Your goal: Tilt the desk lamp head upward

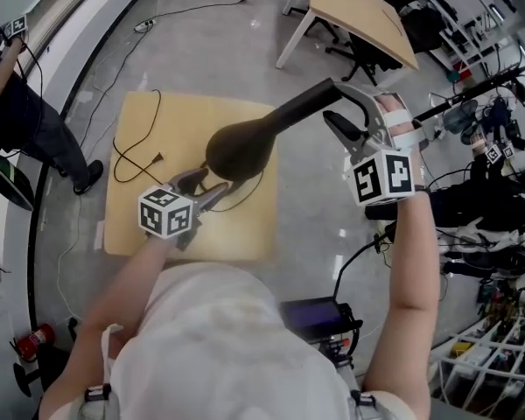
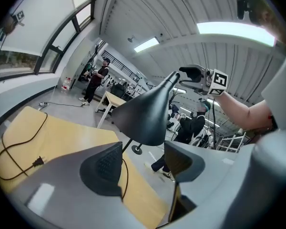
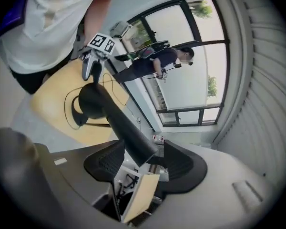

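The lamp (image 1: 239, 151) blocks the worktop's (image 1: 127, 221) middle, its cord (image 1: 153, 158) loops across the left, and the near left corner lies bare.

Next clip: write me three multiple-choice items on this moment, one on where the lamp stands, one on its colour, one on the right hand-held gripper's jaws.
1. The desk lamp stands on: A the floor; B the light wooden table; C a shelf.
2. The lamp head is: A white; B red; C black.
3. The right hand-held gripper has its jaws: A apart, the lamp head's narrow end between them; B shut on nothing; C out of view.
Answers: B, the head view shows it on that table; C, it is black in every view; A, the right gripper view shows a pad on each side of that end.
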### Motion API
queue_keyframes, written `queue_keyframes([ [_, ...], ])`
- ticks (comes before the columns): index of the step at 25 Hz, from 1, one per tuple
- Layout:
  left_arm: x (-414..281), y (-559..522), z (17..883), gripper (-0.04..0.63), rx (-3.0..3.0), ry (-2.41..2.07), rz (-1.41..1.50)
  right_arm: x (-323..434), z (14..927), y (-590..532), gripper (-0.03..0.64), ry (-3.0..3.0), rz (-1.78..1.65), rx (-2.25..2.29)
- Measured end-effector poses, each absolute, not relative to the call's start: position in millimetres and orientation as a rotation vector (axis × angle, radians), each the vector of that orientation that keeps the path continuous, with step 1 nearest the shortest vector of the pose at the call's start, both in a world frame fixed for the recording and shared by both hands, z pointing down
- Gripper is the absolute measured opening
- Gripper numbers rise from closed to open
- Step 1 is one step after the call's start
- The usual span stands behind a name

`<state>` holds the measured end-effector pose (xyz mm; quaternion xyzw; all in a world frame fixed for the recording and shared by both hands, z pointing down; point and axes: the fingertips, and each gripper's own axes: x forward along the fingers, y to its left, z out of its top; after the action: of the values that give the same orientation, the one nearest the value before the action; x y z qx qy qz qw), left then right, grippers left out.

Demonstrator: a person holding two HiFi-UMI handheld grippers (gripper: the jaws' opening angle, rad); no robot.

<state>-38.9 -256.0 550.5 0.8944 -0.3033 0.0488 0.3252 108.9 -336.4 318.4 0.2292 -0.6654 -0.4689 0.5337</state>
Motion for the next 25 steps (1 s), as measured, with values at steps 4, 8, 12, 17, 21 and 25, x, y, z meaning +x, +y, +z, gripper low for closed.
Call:
queue_keyframes([
  [4, -38, -263, 552, 0.290, 2.327, -0.772, 0.112, 110, 329, -354, 0.295, -1.309, -1.248, 0.395],
  [8, -36, -265, 551, 0.295, 2.311, -0.755, 0.085, 105, 337, -358, 0.322, -1.223, -1.277, 0.325],
  [12, -34, -267, 546, 0.295, 2.321, -0.744, 0.078, 103, 348, -359, 0.328, -1.190, -1.275, 0.286],
  [17, -31, -271, 543, 0.295, 2.328, -0.745, 0.077, 108, 358, -361, 0.322, -1.182, -1.260, 0.272],
  [21, -31, -275, 545, 0.293, 2.324, -0.750, 0.081, 106, 356, -368, 0.293, -1.143, -1.292, 0.287],
  [25, -30, -278, 546, 0.293, 2.329, -0.753, 0.092, 104, 353, -375, 0.261, -1.033, -1.358, 0.276],
])
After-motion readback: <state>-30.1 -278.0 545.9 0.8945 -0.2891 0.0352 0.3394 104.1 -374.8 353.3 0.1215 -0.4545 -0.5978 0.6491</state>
